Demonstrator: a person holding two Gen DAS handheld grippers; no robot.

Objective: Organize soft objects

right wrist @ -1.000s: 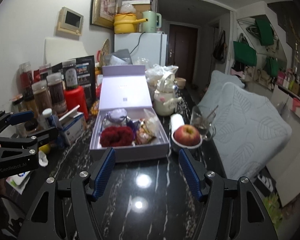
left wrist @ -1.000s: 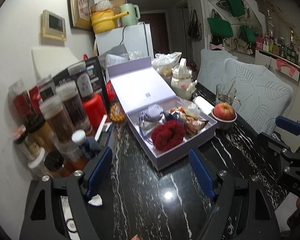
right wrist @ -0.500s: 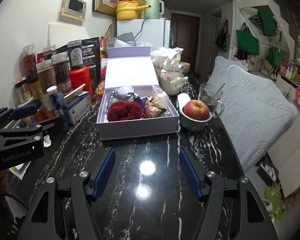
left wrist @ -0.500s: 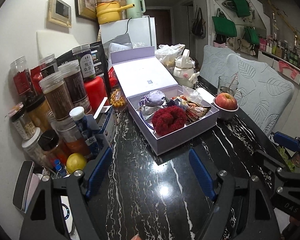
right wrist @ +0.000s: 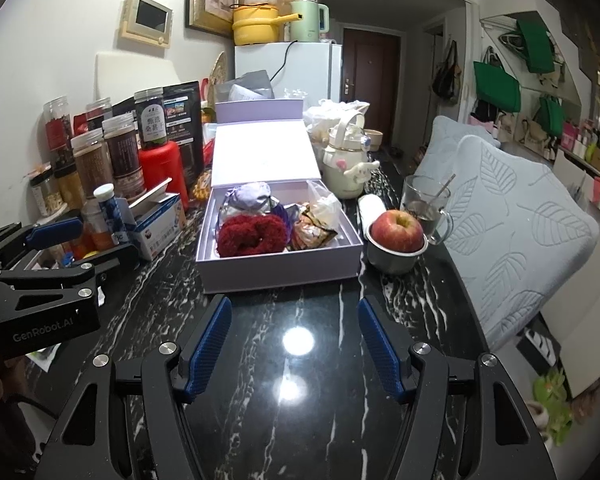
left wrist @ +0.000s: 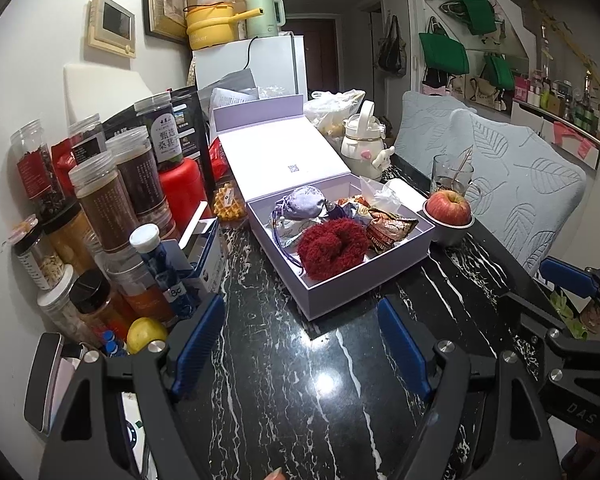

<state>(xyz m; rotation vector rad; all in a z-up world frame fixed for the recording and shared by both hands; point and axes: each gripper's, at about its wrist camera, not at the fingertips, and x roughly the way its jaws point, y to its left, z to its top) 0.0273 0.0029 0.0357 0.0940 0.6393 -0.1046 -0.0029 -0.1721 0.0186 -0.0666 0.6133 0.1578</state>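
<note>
An open lavender box (left wrist: 364,280) (right wrist: 279,274) stands on the black marble table, lid tipped back. Inside lie a red fuzzy scrunchie (left wrist: 332,246) (right wrist: 251,234), a lavender pouch (left wrist: 302,206) (right wrist: 249,198), a snack packet (left wrist: 390,232) (right wrist: 314,234) and a clear plastic bag (right wrist: 326,206). My left gripper (left wrist: 300,330) hovers open over bare table in front of the box, nothing between its blue pads. My right gripper (right wrist: 293,318) is likewise open and short of the box. Each gripper shows in the other's view: the right gripper (left wrist: 556,296), the left gripper (right wrist: 87,244).
Jars and bottles (left wrist: 111,208) crowd the left wall side, with a red canister (left wrist: 179,192), a blue-white carton (right wrist: 157,224) and a lemon (left wrist: 145,334). An apple in a metal bowl (right wrist: 398,232), a glass mug (right wrist: 424,204) and a white kettle (right wrist: 346,160) stand right of the box. Cushioned chairs (right wrist: 512,232) line the right edge.
Both views have shifted a little, so the box sits slightly higher in frame and more of the jars and the lemon show at left. Jaw widths are unchanged and nothing was grasped.
</note>
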